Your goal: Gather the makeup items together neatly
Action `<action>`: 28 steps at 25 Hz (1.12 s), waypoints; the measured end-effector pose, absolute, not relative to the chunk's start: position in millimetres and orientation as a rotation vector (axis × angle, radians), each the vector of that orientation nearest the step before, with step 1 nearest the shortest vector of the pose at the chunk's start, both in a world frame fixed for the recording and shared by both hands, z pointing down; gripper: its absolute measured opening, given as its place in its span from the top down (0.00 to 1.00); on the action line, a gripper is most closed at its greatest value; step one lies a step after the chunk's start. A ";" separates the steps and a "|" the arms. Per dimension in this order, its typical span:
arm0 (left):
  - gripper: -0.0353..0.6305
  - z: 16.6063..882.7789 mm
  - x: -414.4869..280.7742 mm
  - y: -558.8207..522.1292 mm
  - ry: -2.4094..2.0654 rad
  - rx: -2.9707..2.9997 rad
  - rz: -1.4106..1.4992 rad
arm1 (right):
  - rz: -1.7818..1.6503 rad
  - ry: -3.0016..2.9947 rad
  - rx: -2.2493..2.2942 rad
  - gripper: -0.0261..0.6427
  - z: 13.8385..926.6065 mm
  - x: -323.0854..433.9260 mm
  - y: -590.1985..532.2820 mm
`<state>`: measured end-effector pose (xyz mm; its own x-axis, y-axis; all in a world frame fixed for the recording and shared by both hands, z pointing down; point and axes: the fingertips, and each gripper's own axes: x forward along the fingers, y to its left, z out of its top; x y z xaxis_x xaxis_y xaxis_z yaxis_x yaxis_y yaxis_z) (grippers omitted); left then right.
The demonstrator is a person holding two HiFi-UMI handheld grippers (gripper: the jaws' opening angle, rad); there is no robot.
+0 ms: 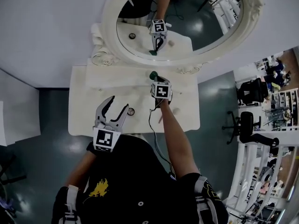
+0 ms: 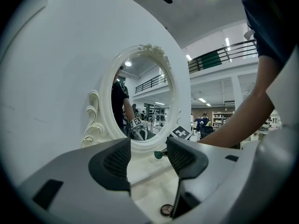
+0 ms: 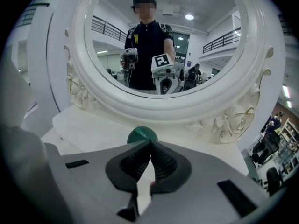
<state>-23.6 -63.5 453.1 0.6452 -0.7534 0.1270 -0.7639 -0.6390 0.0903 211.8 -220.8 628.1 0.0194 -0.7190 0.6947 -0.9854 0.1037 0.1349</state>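
A white dressing table carries a small round compact with brown shades. A small pale item lies to its right. A round green item is over the raised shelf at the mirror's foot. My right gripper is shut, and its tips meet on the green item's near edge. My left gripper hangs open over the table's front left, left of the compact. Nothing is between its pads.
A big oval mirror in an ornate white frame stands at the back of the table and reflects both grippers. A cable runs down along the right arm. Office chairs stand on the floor to the right.
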 end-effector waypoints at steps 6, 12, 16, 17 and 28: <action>0.57 457.3 -29.1 -61.8 -1.270 2.716 0.155 | 0.511 -1.742 1.606 0.93 645.4 213.3 -217.6; 0.57 463.8 -39.4 -64.3 -1.290 2.692 0.175 | 0.475 -1.754 1.575 0.92 651.9 208.1 -219.5; 0.57 462.0 -38.0 -64.0 -1.295 2.705 0.158 | 0.463 -1.769 1.545 0.88 655.0 206.8 -217.6; 0.57 461.9 -37.6 -64.1 -1.293 2.707 0.155 | 0.468 -1.773 1.537 0.87 656.4 206.5 -217.4; 0.57 464.7 -41.9 -63.8 -1.297 2.692 0.185 | 0.411 -1.842 1.544 0.75 638.5 206.8 -203.8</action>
